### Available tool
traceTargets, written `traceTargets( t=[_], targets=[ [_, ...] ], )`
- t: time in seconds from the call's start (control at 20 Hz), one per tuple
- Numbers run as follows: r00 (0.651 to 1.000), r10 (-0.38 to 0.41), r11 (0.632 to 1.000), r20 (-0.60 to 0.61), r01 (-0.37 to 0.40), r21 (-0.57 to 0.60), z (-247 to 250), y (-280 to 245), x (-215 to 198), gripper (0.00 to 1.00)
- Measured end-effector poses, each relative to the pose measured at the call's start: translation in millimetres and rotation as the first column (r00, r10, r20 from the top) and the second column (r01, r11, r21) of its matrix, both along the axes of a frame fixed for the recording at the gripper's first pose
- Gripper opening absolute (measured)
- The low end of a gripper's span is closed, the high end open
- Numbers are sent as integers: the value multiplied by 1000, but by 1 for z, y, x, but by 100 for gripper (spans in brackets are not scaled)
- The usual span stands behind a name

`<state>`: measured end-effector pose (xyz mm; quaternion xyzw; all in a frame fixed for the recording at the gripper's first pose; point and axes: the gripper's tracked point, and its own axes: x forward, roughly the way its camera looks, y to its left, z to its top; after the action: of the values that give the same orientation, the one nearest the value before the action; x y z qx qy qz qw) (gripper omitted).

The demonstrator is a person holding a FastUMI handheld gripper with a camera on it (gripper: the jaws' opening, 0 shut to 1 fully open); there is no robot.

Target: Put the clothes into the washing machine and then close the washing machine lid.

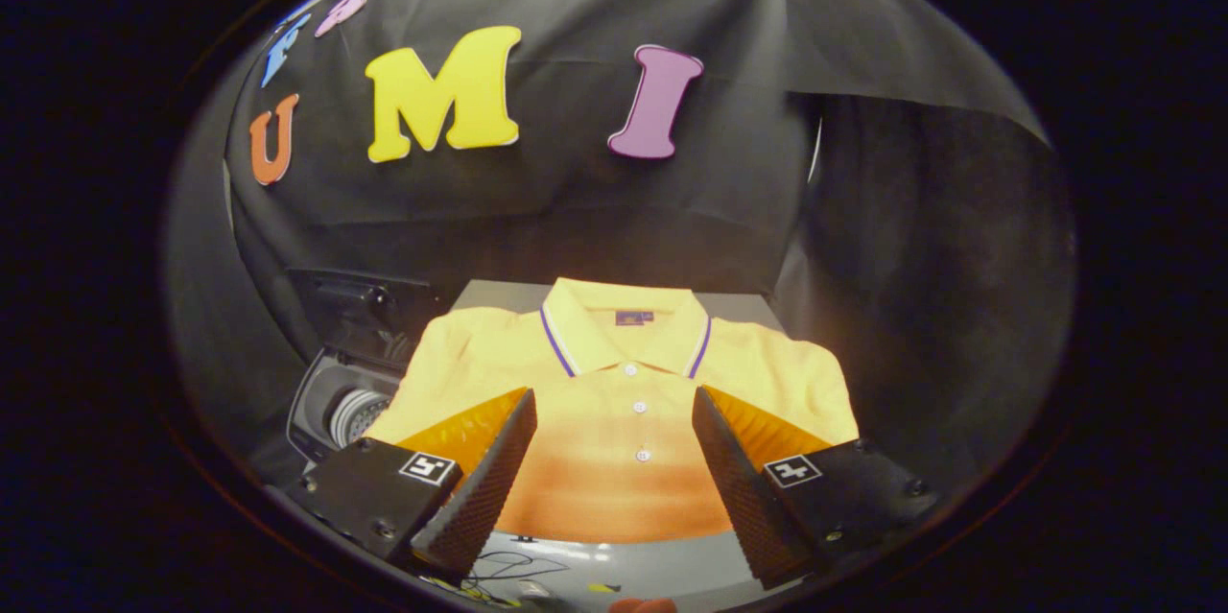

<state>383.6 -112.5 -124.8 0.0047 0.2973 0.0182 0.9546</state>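
The gripper (pixel 614 459) sat nearest, its two black textured fingers (pixel 484 488) spread wide and holding nothing, each carrying a small square black-and-white marker. Between and just ahead of them lay a yellow polo shirt (pixel 624 383), folded flat, collar away from the camera, on a grey table (pixel 633 565). The shirt's near hem stopped short of the table's near edge, leaving a bare strip (some thin cables lay there). Both sleeves reached past the fingers' outer sides. A small purple label sat inside the collar, its writing too small to read. Beyond the left finger, beside the shirt, the washing machine (pixel 341 407) stood with its dark lid (pixel 355 306) raised, drum showing.
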Motion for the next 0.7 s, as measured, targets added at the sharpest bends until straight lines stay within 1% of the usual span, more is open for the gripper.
traceTargets(
  t=[0.1,0.35,0.5,0.55,0.7],
  targets=[
    [999,15,1000,-33,-15,-1,-12,-2,15,100],
    [994,0,1000,-106,4,31,-34,-11,42,100],
    [986,2,1000,-166,1,16,-54,-15,44,100],
    [984,12,999,-175,-6,32,-58,-14,43,100],
    [984,5,997,-177,9,77,-59,-13,46,100]
  ],
)
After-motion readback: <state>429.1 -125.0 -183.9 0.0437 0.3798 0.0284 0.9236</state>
